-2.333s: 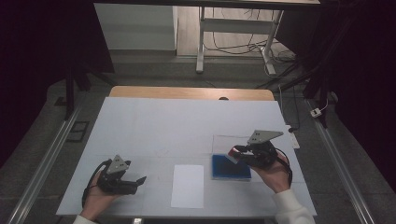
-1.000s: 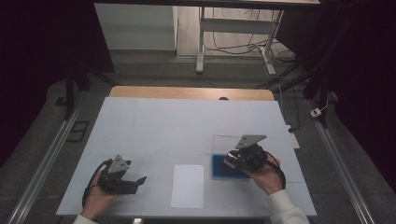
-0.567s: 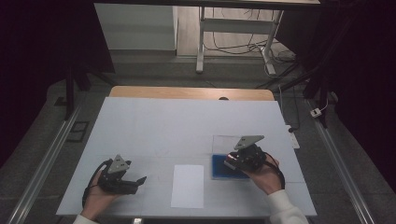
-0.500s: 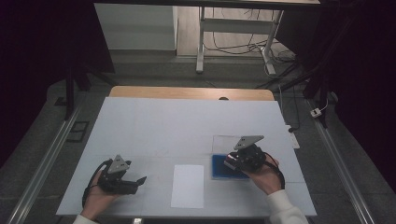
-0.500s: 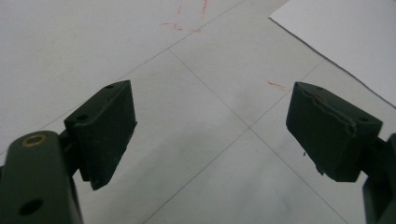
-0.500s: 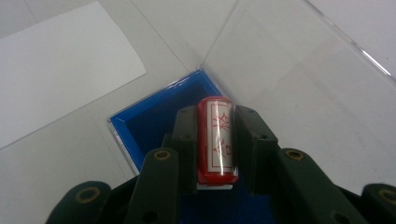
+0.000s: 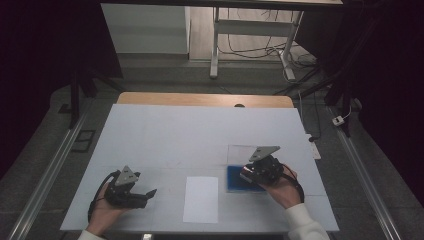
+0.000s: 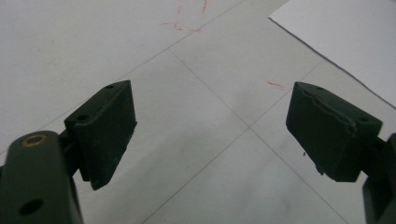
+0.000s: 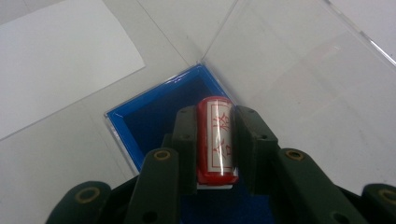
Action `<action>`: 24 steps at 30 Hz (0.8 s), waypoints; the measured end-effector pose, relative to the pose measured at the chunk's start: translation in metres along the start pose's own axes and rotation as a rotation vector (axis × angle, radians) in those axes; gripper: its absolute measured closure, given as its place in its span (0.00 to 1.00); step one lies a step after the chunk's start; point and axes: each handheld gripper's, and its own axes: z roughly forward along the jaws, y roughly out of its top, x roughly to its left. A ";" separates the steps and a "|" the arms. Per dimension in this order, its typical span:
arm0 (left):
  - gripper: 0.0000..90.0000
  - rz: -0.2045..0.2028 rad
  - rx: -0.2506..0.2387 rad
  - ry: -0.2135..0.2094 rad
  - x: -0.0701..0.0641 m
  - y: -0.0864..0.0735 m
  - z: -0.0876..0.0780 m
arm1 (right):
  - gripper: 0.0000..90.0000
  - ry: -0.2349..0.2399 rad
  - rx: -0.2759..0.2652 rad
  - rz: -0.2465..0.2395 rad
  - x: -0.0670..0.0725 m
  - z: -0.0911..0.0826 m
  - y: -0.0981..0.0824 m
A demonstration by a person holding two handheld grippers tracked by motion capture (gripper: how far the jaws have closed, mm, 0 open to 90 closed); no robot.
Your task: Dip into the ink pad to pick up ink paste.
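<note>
The right claw [image 9: 215,140] is clamped on a red stamp [image 9: 215,137] with characters on its face, holding it over the open blue box [image 9: 154,119], whose clear lid [image 9: 299,79] lies folded back flat. In the high view the box [image 7: 236,181] sits near the tabletop's [image 7: 200,135] front right corner, with a white sheet [image 7: 201,199] beside it at the front edge. The left claw [image 8: 210,135] rests near the front left corner, its jaws apart with nothing between them
</note>
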 end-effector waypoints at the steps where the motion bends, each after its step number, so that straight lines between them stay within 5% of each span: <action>1: 0.18 0.001 0.001 0.000 0.000 0.000 0.000 | 0.78 0.000 0.001 0.000 0.000 0.000 0.000; 24: 0.18 0.004 0.005 0.002 -0.001 0.000 0.000 | 0.79 -0.025 0.065 0.024 0.003 0.005 0.004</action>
